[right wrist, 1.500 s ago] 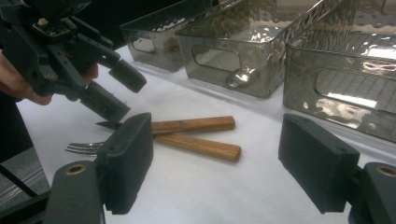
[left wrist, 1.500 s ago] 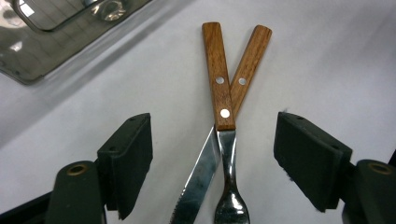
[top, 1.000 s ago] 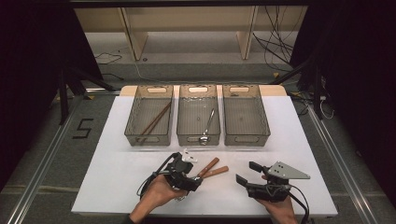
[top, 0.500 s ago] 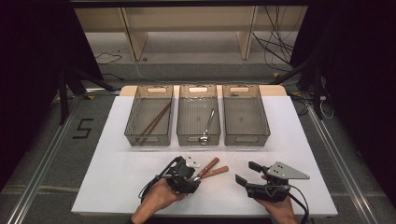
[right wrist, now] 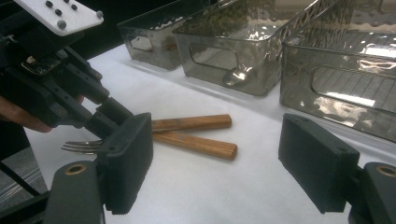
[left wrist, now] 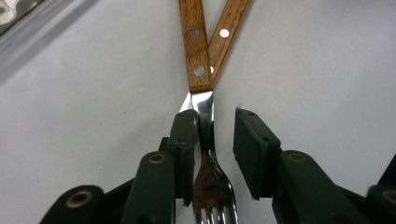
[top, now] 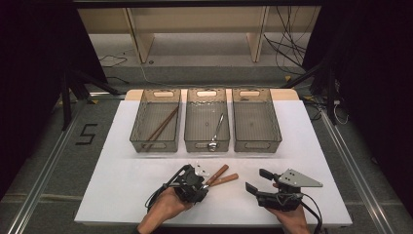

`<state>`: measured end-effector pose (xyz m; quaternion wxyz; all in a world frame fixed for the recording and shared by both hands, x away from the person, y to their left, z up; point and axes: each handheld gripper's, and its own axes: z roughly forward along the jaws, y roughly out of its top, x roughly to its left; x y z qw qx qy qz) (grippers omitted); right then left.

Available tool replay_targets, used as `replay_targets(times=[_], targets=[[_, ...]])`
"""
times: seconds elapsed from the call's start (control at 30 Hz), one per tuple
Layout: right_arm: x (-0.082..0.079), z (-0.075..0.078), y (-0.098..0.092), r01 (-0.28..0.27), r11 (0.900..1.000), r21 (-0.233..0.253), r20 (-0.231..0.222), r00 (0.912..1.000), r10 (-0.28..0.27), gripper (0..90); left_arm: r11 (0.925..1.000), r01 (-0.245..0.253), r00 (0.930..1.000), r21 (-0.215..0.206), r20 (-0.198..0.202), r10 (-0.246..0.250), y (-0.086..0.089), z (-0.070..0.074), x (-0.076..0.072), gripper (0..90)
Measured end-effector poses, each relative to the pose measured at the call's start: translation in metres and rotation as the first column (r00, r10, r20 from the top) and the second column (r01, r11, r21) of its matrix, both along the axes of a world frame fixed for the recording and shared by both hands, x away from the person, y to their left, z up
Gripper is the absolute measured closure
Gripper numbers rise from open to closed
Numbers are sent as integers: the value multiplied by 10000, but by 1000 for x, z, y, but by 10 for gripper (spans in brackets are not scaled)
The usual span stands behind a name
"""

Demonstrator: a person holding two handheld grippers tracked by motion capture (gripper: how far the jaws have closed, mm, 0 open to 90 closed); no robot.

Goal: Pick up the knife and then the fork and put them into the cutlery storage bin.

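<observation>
Two wooden-handled utensils lie crossed near the table's front edge: a fork (left wrist: 205, 126) with its handle (top: 217, 173) on top, and a second handle (top: 228, 179) beside it. My left gripper (top: 203, 184) is open and low over the fork's metal neck. In the left gripper view its pads (left wrist: 186, 135) straddle that neck: the left pad is against it and the right one stands apart. The fork's tines (right wrist: 81, 147) stick out behind the left gripper (right wrist: 105, 119). My right gripper (top: 256, 179) hovers open to the right, its jaws (right wrist: 224, 154) wide apart and facing the handles.
Three clear grey bins stand in a row at mid-table. The left bin (top: 139, 127) holds chopsticks (top: 160, 124), the middle bin (top: 191, 127) a spoon (top: 216, 131), and the right bin (top: 275, 124) nothing. White tabletop (top: 122, 175) surrounds them.
The left gripper has shifted slightly right and settled lower over the fork. The right gripper and the utensils have stayed put.
</observation>
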<state>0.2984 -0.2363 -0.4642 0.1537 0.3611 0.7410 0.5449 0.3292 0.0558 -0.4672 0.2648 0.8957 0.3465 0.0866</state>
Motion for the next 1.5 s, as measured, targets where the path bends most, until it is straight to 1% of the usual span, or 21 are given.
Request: replay_targets(times=[0.17, 0.23, 0.3, 0.4, 0.57, 0.67, 0.9, 1.03, 1.07, 1.2, 1.37, 1.4, 1.5], targets=[[0, 1, 0, -5, 10000, -22, 5, 10000, 6, 270, 9998, -77, 10000, 169, -45, 77, -1, -6, 1, 712], [-1, 1, 1, -13, 10000, -41, 22, 10000, 13, 270, 9995, -89, 10000, 289, -28, 90, -2, -9, 1, 736], [-1, 1, 1, -15, 10000, -46, 22, 10000, 16, 270, 9995, -102, 9999, 283, 19, 102, -2, -9, 1, 747], [-1, 1, 1, -20, 10000, -46, 22, 10000, 20, 270, 9994, -137, 9999, 304, -13, 138, -3, -9, 2, 775], [-1, 1, 1, -17, 10000, -34, 22, 10000, 17, 270, 9994, -225, 9996, 264, -185, 229, -3, -8, 3, 808], [-1, 1, 1, -23, 10000, -47, 30, 10000, 23, 270, 9993, -263, 9994, 274, -204, 269, -3, -8, 3, 814], [-1, 2, 1, -27, 10000, -46, 36, 10000, 28, 270, 9996, -229, 9984, 156, -516, 237, -1, -7, 5, 820], [-1, 2, 1, -26, 10000, -42, 37, 10000, 26, 270, 9997, -195, 9983, 150, -544, 203, 0, -6, 5, 821], [-1, 2, 1, -29, 10000, -39, 38, 10000, 29, 270, 9997, -234, 9982, 67, -556, 238, 0, -6, 5, 821], [-1, 2, 1, -37, 10000, -38, 48, 10000, 37, 270, 9999, -134, 9982, 49, -584, 136, 2, -7, 6, 822], [-1, 2, 1, -34, 10000, -12, 56, 10000, 34, 270, 9998, -79, 9986, -188, -516, 69, 5, -4, 7, 823], [-1, 2, 1, -33, 10000, -16, 55, 10000, 33, 270, 9998, -28, 9985, -195, -547, 17, 6, -3, 7, 823], [-2, 2, 1, -35, 10000, -35, 50, 10000, 36, 270, 9992, 50, 9978, -397, -665, -76, 8, -2, 8, 823]])
